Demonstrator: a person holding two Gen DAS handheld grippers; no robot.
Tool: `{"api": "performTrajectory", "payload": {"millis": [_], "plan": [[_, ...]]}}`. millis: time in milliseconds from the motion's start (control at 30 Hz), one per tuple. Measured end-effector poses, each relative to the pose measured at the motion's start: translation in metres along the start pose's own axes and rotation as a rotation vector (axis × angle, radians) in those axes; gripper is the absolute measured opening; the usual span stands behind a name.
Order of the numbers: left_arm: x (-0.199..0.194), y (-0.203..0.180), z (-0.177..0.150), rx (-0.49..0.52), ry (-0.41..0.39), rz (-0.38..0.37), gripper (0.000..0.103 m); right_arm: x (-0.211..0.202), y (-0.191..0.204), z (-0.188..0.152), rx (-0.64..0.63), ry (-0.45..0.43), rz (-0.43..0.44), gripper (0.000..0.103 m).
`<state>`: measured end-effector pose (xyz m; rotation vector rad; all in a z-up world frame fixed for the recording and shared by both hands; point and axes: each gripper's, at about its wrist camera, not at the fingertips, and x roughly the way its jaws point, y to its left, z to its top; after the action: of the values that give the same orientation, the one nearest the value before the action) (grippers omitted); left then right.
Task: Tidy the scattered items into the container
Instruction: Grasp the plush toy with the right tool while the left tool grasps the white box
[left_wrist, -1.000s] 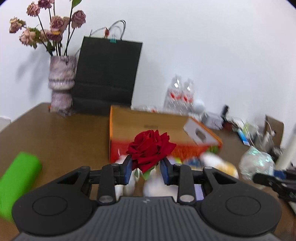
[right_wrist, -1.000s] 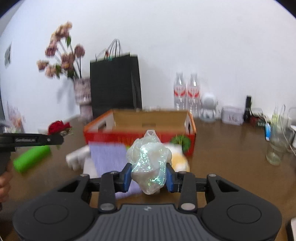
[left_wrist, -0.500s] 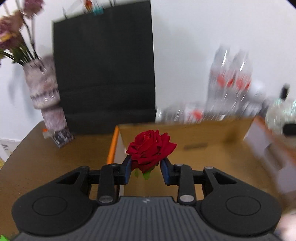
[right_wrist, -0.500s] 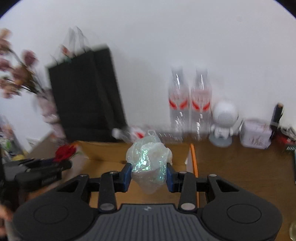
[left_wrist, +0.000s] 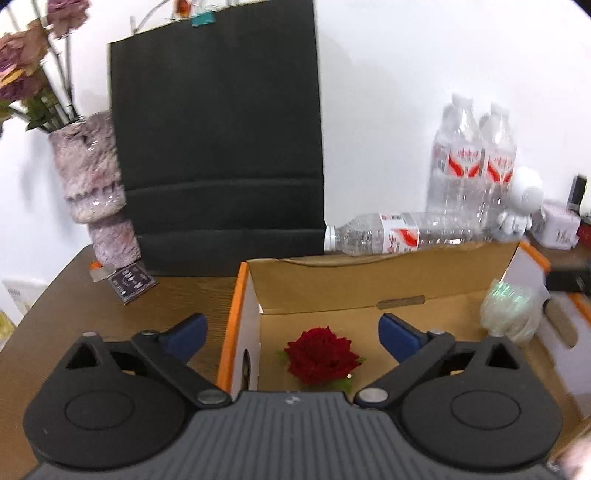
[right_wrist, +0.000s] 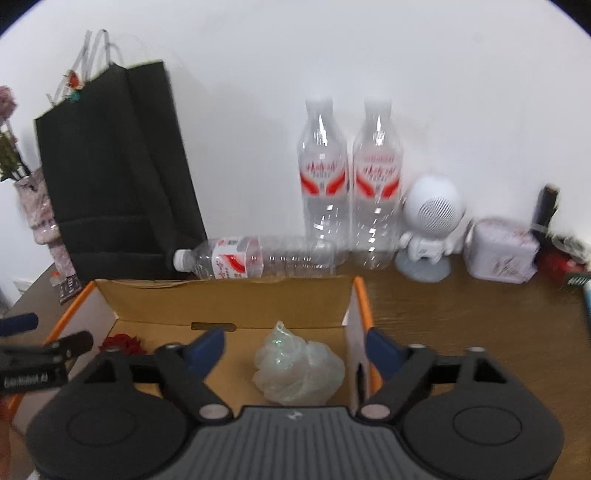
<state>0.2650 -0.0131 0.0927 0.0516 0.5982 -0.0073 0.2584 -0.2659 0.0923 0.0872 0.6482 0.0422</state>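
Two items released into the box, both tongs spread wide

Two things lay on the floor of the cardboard box (left_wrist: 388, 280): the red rose (left_wrist: 320, 356) near its left wall and the crumpled iridescent wrap (right_wrist: 297, 371) near its right wall, well apart from each other. The left gripper (left_wrist: 291, 332) hung above the rose with its jaws spread wide and nothing between them. The right gripper (right_wrist: 295, 349) was also wide open over the wrap, and one blue pad sat very close to the orange-edged right wall. To finish this step well, I judged that each tool should rise straight up first, so that no finger catches a wall or drags the light wrap out. Behind the box lay a plastic bottle (right_wrist: 255, 258) on its side, next to the black paper bag (left_wrist: 218, 140). Two upright bottles (right_wrist: 349, 184) and a small white robot figure (right_wrist: 428, 232) stood by the wall on the wooden table (right_wrist: 461, 314).
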Motion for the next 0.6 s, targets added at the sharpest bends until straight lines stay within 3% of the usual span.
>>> {"api": "performTrajectory", "payload": {"millis": [100, 233, 500, 600], "plan": [[-0.030, 0.006, 0.008, -0.098, -0.006, -0.069, 0.103, -0.028, -0.002, -0.012, 0.016, 0.034, 0.028, 0.087], [-0.074, 0.003, 0.002, -0.113, 0.005, -0.195, 0.103, -0.067, -0.004, -0.039, 0.038, 0.056, 0.046, 0.087], [-0.136, 0.018, -0.065, -0.139, 0.012, -0.178, 0.103, -0.142, 0.002, -0.095, 0.060, 0.044, 0.075, 0.089], [-0.153, 0.038, -0.097, -0.168, -0.007, -0.182, 0.103, -0.155, 0.009, -0.117, 0.047, 0.053, 0.039, 0.089]]}}
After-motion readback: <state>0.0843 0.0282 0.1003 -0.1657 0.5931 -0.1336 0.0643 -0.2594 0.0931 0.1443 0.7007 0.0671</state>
